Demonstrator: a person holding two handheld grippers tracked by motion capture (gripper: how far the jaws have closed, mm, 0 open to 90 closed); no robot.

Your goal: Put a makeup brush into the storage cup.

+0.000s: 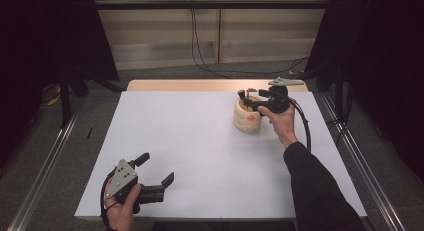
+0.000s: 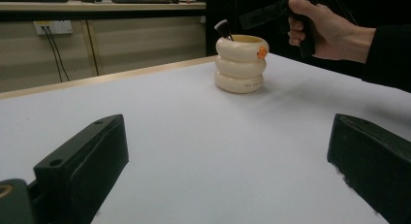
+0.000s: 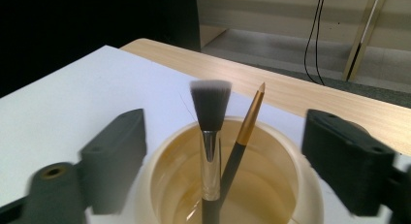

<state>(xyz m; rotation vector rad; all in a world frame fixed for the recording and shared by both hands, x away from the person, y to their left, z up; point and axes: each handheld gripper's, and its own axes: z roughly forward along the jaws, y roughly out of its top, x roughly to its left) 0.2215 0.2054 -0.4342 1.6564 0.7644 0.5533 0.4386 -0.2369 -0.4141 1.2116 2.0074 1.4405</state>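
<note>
A cream holder (image 1: 248, 118) made of three stacked rings stands at the far right of the white table (image 1: 200, 146). Two brushes stand upright in it: a makeup brush with a dark flat-cut head (image 3: 211, 100) and a thinner brush with a gold ferrule (image 3: 248, 124). My right gripper (image 1: 252, 94) hovers over the holder's mouth, open. Its jaws stand wide on either side of the brush tops (image 3: 225, 136) and touch neither. My left gripper (image 1: 157, 168) rests at the near left of the table, open with nothing between its fingers, and points toward the holder (image 2: 241, 64).
A bare wooden strip (image 1: 190, 85) runs along the table's far edge. Black cables (image 1: 200, 51) hang down the wall behind it. Dark curtains stand on both sides, and metal rails (image 1: 45, 166) run along the floor.
</note>
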